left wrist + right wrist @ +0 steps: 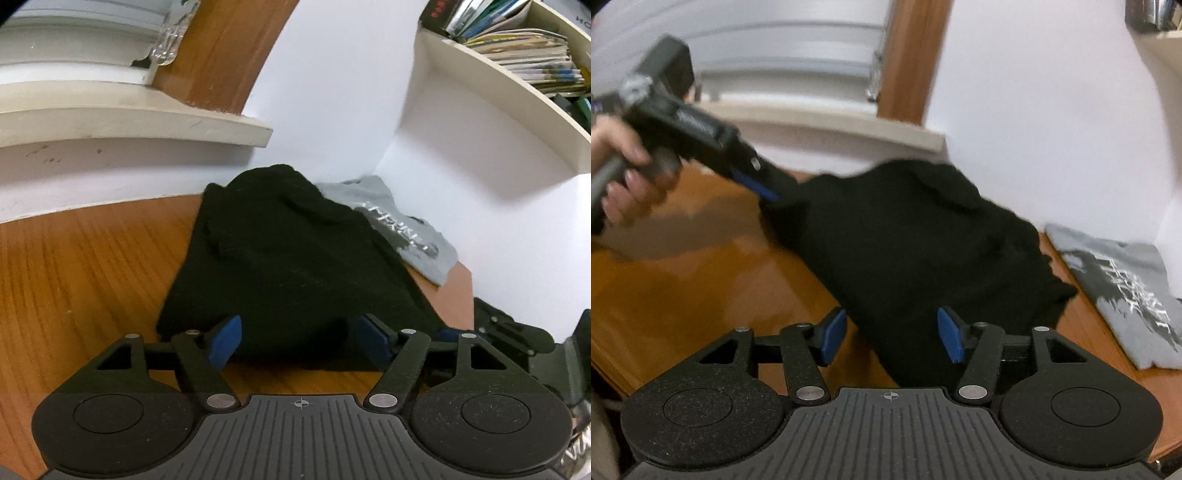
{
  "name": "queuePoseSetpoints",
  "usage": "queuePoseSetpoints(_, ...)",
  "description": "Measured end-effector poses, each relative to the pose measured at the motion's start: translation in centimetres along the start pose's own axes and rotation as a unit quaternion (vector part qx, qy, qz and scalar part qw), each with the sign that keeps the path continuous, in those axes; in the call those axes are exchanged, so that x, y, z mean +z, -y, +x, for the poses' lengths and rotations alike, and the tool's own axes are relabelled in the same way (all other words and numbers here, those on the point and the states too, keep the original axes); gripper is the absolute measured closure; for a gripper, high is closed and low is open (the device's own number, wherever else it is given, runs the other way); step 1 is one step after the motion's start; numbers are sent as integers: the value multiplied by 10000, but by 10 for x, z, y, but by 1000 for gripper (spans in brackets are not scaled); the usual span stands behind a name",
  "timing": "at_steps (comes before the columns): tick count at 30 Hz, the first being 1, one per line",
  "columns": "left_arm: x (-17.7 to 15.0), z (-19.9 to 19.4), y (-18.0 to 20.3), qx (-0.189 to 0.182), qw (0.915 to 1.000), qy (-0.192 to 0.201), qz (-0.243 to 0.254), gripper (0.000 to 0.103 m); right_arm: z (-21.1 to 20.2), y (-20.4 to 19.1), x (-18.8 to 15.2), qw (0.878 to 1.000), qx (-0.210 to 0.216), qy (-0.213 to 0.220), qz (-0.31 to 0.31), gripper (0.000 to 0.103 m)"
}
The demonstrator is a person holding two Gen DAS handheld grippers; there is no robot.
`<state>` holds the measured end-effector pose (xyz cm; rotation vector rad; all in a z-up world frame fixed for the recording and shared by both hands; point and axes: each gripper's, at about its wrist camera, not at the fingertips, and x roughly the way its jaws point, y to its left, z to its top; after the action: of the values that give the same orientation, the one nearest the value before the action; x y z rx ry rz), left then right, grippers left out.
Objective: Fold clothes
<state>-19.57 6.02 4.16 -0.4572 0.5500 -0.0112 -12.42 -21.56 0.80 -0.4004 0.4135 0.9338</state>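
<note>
A wall shelf (498, 88) holds a stack of magazines (532, 55), cut off at the frame's edge. The black garment (288, 258) lies bunched on the wooden table (74, 277), partly covering a folded grey shirt (406, 225). The left gripper (295, 341) and right gripper (892, 338) both stand spread, the cloth's near edge between their blue pads. The right wrist view is blurred; a hand (624, 173) grips the left tool.

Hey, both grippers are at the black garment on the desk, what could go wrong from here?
1. The black garment overlaps the grey shirt in the left wrist view, so pulling it may drag and muss that shirt.
2. Both the left gripper and right gripper stand open around the dark cloth; a shallow bite could slip.
3. The garment is bunched, so a fold now may trap wrinkles.
</note>
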Motion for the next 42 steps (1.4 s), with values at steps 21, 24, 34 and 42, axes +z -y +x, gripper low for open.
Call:
queuePoseSetpoints(21, -19, 10, -9, -189, 9904, -154, -1358, 23, 35, -13, 4, 9932, -95, 112, -1154, 44)
queuePoseSetpoints(24, -22, 17, -15, -243, 9838, -86, -1776, 21, 39, -12, 12, 9940, -94, 11, -1088, 66)
queuePoseSetpoints(34, -17, 30, -16, -61, 9630, 482, -2651, 17, 23, -18, 35, 9970, -317, 310, -637, 82)
queuePoseSetpoints(42, -11, 40, -2, 347, 9805, 382, -1895, 15, 31, -17, 25, 9987, -155, 173, -446, 81)
